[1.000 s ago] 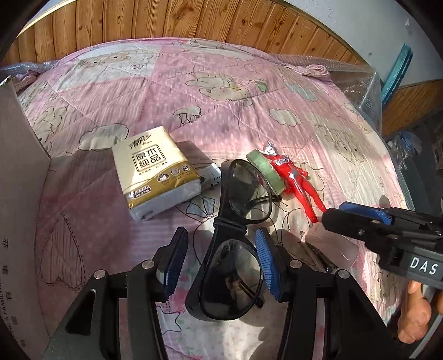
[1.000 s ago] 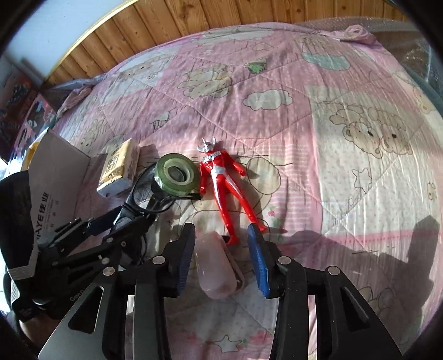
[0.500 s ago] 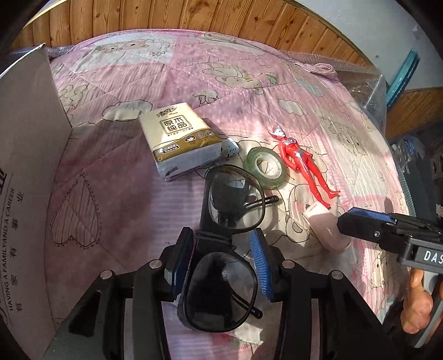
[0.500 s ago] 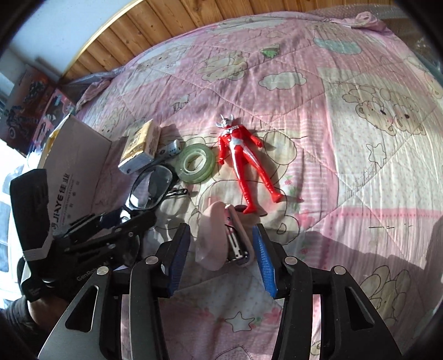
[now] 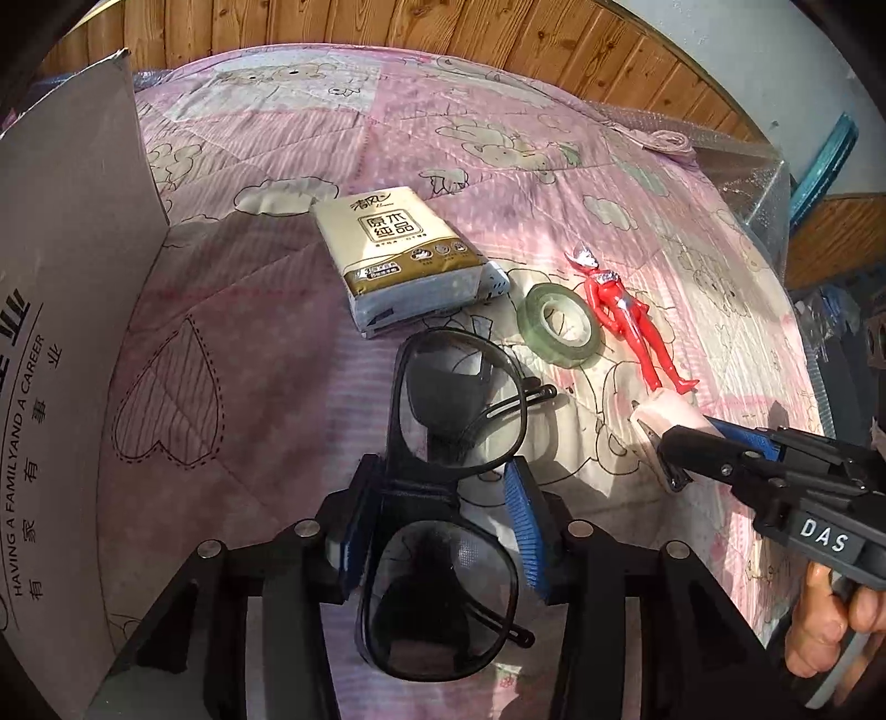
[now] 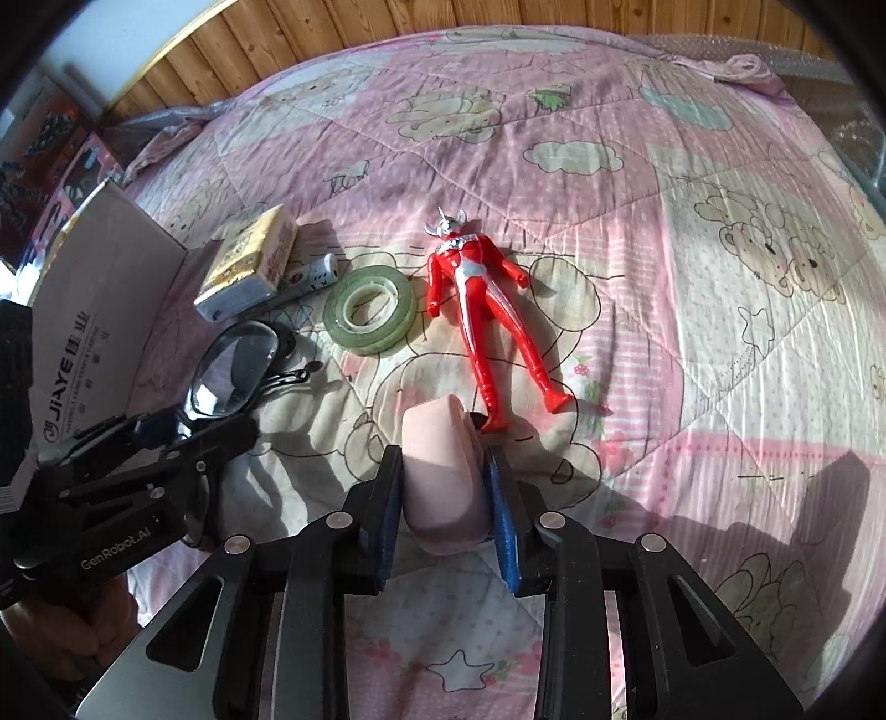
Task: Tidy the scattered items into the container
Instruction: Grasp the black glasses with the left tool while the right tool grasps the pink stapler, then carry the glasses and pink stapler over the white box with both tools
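Observation:
My left gripper [image 5: 440, 526] is shut on black glasses [image 5: 443, 598] at their bridge, held above the pink quilt. The far lens [image 6: 232, 371] shows in the right wrist view too. My right gripper [image 6: 443, 498] is shut on a pink stapler [image 6: 437, 471], lifted off the quilt; the stapler [image 5: 664, 415] also appears at the right of the left wrist view. On the quilt lie a tissue pack [image 5: 398, 260], a green tape roll [image 5: 559, 324] and a red toy figure [image 5: 626, 315]. The cardboard box [image 5: 66, 343] stands at the left.
A small white object [image 6: 315, 274] lies beside the tissue pack. A wooden headboard [image 5: 387, 27] runs along the far edge of the bed. A person's hand [image 5: 830, 626] holds the right gripper's handle. Bubble wrap [image 5: 742, 171] sits at the bed's right corner.
Both grippers have closed on their items and lifted them: the left took the glasses, the right took the stapler. The left view has swung toward the cardboard box.

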Action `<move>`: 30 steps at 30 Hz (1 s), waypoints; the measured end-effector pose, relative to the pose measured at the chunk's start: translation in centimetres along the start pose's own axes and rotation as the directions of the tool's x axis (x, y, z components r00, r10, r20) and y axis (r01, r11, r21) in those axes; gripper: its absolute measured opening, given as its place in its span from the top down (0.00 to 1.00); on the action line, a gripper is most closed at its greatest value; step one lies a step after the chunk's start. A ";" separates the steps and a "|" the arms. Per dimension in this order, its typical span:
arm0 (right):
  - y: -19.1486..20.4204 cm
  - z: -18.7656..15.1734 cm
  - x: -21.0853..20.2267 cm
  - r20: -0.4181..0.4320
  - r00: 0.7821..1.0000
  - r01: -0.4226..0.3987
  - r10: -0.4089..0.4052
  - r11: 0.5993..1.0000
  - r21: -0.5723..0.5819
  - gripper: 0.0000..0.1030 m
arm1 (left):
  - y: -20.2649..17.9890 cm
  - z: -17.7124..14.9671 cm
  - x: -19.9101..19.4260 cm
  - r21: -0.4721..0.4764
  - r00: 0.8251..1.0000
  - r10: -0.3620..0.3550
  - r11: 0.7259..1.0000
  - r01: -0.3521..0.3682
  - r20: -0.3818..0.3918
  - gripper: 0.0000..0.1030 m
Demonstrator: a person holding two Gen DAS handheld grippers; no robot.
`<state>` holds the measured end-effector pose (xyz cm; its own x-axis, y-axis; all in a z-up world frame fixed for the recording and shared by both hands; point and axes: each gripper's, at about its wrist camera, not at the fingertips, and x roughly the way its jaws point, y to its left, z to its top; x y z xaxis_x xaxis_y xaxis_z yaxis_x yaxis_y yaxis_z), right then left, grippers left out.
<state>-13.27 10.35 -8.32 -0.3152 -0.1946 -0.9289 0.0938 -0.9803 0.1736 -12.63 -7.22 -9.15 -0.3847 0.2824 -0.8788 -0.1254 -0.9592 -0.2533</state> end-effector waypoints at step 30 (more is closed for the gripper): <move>4.7 -1.7 -4.7 0.108 0.992 -0.058 0.067 0.995 -0.084 0.74 | -1.1 -2.4 -7.5 0.028 0.995 0.047 0.998 -0.049 0.085 0.76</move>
<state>-9.73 6.73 -3.72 -0.4087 -0.2621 -0.8742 0.1910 -0.9612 0.1989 -7.37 -8.29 -3.25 -0.4661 0.2372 -0.8524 -0.1320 -0.9712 -0.1981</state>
